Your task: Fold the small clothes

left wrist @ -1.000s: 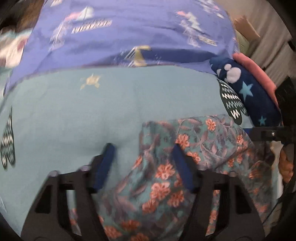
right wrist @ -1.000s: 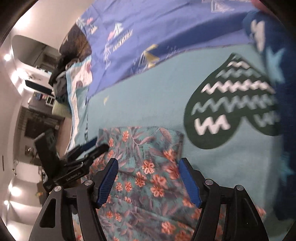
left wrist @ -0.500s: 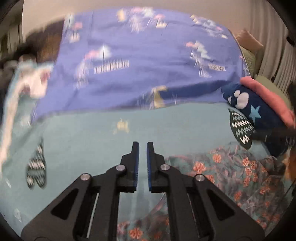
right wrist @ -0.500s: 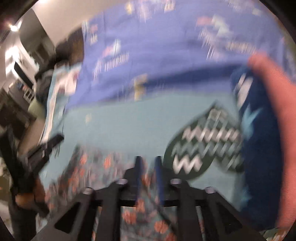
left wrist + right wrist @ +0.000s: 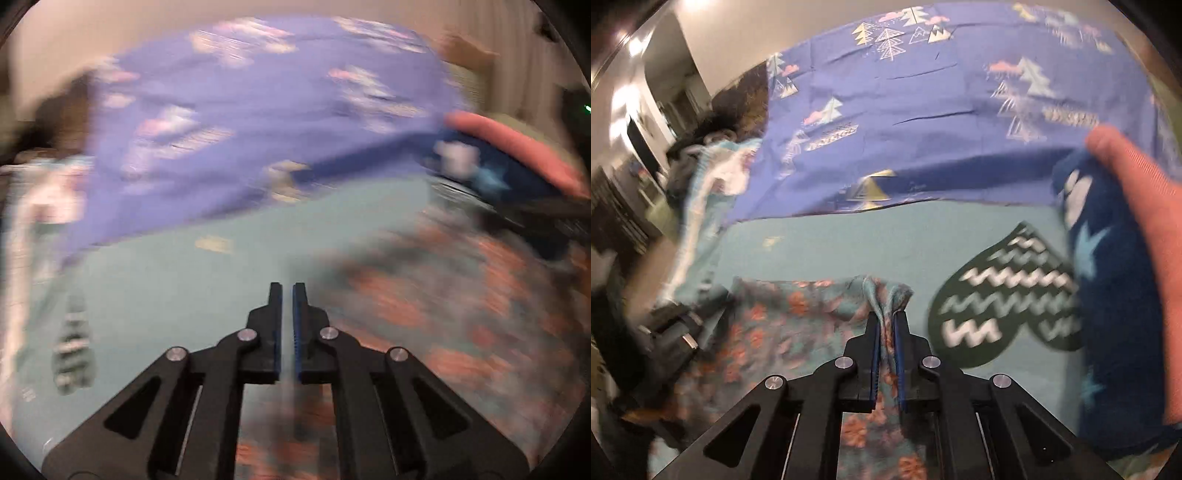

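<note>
Floral garment (image 5: 798, 325) is pinched in the right gripper (image 5: 886, 325); the clenched left gripper (image 5: 287, 291) probably grips it too, and either thin hold could slip.

Home bedroom: patterned bedsheets (image 5: 820, 258), pillows (image 5: 1137, 206).

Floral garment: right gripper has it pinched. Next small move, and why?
Probably lift the pinched edge and carry it across to start the fold. The right gripper has just closed on a bunched edge of the floral garment; the rest lies flat on the teal sheet.
</note>
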`<state>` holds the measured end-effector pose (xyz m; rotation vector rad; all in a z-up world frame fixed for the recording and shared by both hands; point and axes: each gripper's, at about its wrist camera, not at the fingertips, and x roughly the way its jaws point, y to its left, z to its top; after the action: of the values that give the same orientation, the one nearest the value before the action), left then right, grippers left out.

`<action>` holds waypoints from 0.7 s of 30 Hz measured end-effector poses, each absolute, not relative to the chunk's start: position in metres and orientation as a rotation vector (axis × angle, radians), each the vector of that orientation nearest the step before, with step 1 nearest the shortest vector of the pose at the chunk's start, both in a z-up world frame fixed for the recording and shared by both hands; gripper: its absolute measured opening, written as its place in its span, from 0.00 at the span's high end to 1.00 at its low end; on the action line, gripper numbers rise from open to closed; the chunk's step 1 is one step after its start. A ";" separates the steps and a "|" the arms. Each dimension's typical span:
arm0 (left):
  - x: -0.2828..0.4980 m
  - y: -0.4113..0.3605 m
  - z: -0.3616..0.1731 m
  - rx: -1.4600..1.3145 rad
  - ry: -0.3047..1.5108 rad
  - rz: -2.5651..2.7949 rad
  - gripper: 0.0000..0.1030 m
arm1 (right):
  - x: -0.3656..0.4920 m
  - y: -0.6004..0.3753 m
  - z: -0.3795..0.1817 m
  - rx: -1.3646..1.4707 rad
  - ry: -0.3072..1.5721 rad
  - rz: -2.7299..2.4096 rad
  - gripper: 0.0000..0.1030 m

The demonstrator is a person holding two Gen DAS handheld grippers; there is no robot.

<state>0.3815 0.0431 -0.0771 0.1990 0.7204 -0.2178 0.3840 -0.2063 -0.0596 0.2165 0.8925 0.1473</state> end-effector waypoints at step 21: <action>0.330 0.160 -0.142 -0.153 1.030 -0.295 0.79 | 0.272 -0.320 -0.117 0.627 0.983 0.194 0.45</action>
<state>0.3298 0.1598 -0.1421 -0.1527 1.0303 -0.2949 0.2720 -0.3199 -0.1169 0.6269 0.9832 0.1941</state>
